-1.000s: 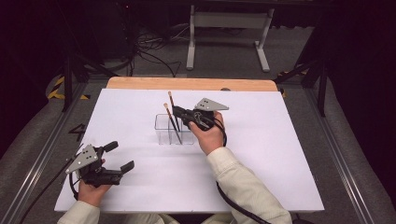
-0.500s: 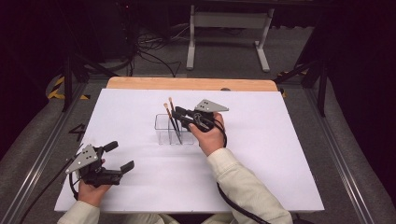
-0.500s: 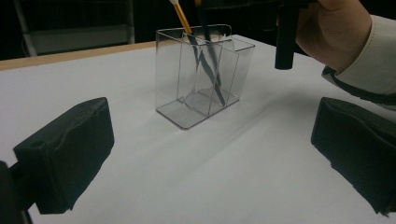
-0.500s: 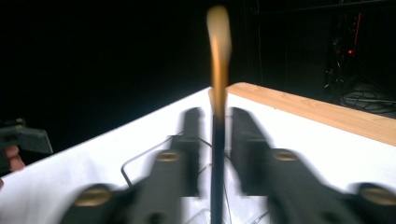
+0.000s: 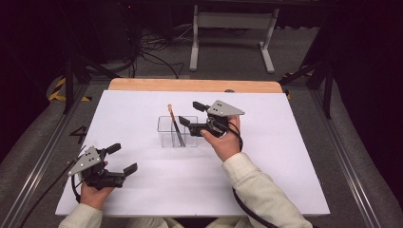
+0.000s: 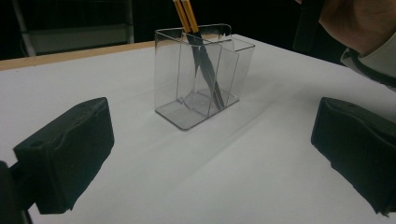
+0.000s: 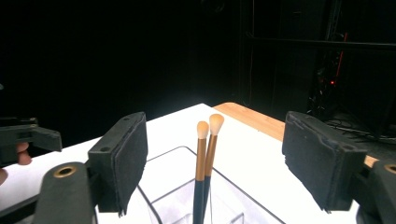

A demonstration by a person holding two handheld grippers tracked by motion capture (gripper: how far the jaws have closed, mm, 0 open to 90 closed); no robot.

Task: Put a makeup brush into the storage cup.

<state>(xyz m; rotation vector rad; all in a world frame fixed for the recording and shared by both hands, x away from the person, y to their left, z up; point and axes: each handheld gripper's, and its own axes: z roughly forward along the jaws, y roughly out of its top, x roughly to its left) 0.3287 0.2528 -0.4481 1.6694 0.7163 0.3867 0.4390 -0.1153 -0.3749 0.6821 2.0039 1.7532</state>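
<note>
Jaws of the right gripper (image 5: 196, 115) stand apart with nothing pressed between them; they have just been opening. In the right gripper view the two black pads sit wide on either side of two brushes (image 7: 206, 163), whose pale tips rise in the gap without touching either pad. The brushes have gold ferrules and dark handles, and lean side by side, tips close together. They stand in a clear holder (image 5: 166, 133) with several compartments; from the left gripper view they share one of the rear ones, slanting from its floor up past the rim. In the high view the right gripper hovers just beside the holder's right end, held in the person's right hand (image 5: 223, 140), a pale sleeve (image 5: 259, 190) running back to the lower edge.

The holder sits near the middle of a white table (image 5: 285, 166), with a wooden strip (image 5: 190, 85) along the far edge.

The left gripper (image 5: 119, 159) is well apart from the holder, low at the table's near left corner, held in the left hand (image 5: 92, 192). Its jaws are spread wide and grasp nothing; between them, in its own view, lies bare tabletop with the holder beyond
</note>
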